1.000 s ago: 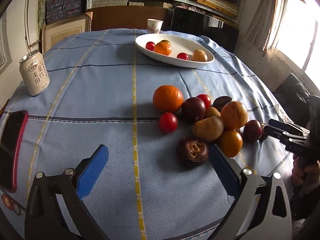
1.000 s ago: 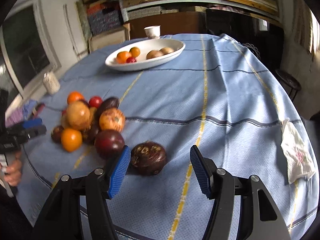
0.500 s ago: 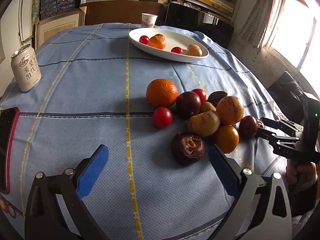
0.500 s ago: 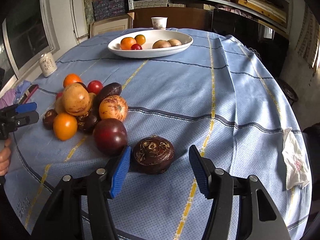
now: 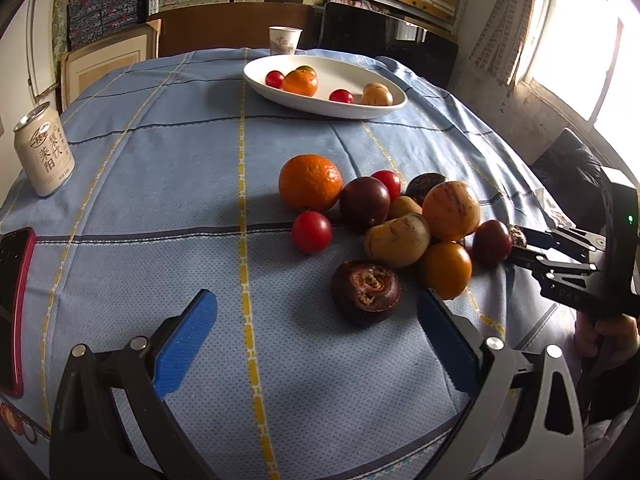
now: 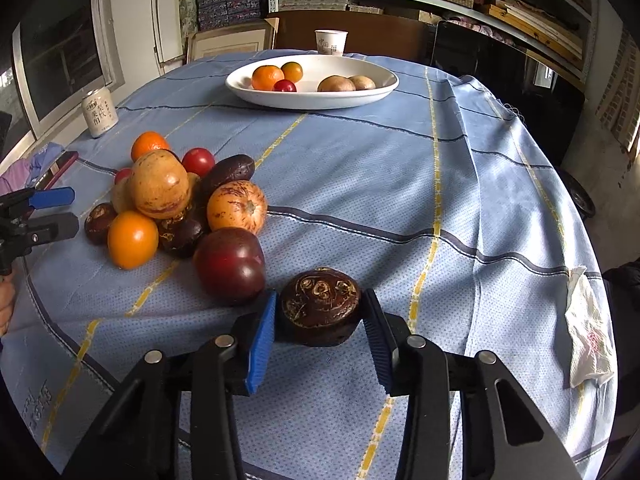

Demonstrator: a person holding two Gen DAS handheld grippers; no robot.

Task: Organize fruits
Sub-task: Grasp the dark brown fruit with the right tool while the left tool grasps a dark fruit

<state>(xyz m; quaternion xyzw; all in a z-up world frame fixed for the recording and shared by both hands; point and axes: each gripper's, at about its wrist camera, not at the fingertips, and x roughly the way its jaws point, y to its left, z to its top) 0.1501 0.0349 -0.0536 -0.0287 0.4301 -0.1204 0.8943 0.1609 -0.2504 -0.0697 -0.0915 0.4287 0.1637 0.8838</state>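
My right claw (image 6: 319,334) grips the brown fruit (image 6: 320,306).
Left claw (image 5: 316,344) gapes, empty; plum (image 6: 229,265) just left of the right claw.

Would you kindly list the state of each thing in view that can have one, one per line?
Right tool: shut on the dark brown wrinkled fruit, blue pads against both its sides.
Left tool: open, holding nothing.
White oval ceramic bowl: upright, partly filled with fruit.
White drink can: upright, top opened.
White paper cup: upright.
Red-edged phone: lying flat, screen dark.
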